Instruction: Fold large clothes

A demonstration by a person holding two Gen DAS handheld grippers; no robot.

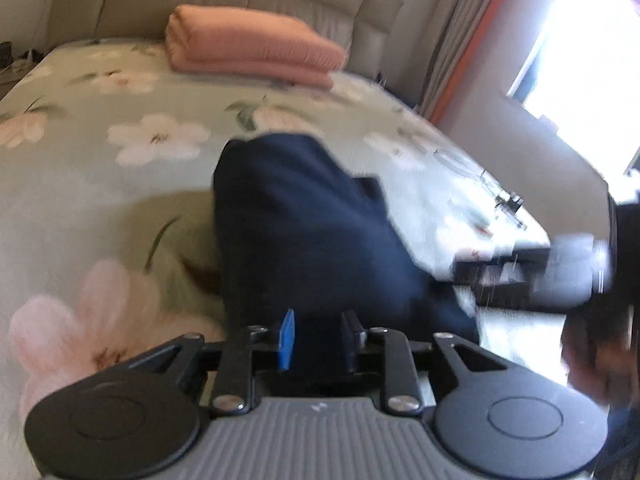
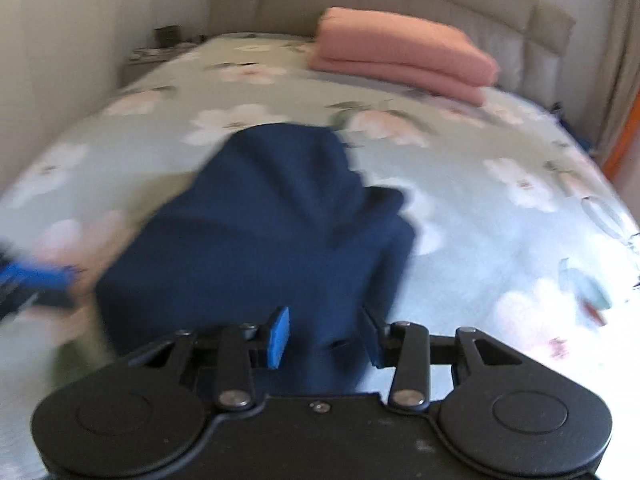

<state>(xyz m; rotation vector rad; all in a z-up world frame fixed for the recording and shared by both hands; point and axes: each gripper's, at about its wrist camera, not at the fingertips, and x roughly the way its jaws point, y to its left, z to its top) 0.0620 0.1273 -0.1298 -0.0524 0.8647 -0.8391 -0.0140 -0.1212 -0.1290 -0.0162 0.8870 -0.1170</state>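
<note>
Here we find the navy garment (image 2: 276,216) bunched on the floral bed (image 2: 500,184), its near edge between both sets of parted jaws, clamped by neither. A folded pink blanket (image 2: 404,52) lies beyond, well apart.

- Daylight floods from a blown-out window (image 1: 584,52) at the right.
- Motion blur smears both views, worst near the edges.
- Fisheye bends the bed (image 2: 480,184).

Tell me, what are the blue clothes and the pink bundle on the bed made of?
The blue clothes look like soft matte cloth, probably cotton knit: they slump in loose folds without shine. The pink bundle looks like thick, fuzzy fabric, perhaps a fleece blanket: puffy folded layers with rounded edges.
</note>
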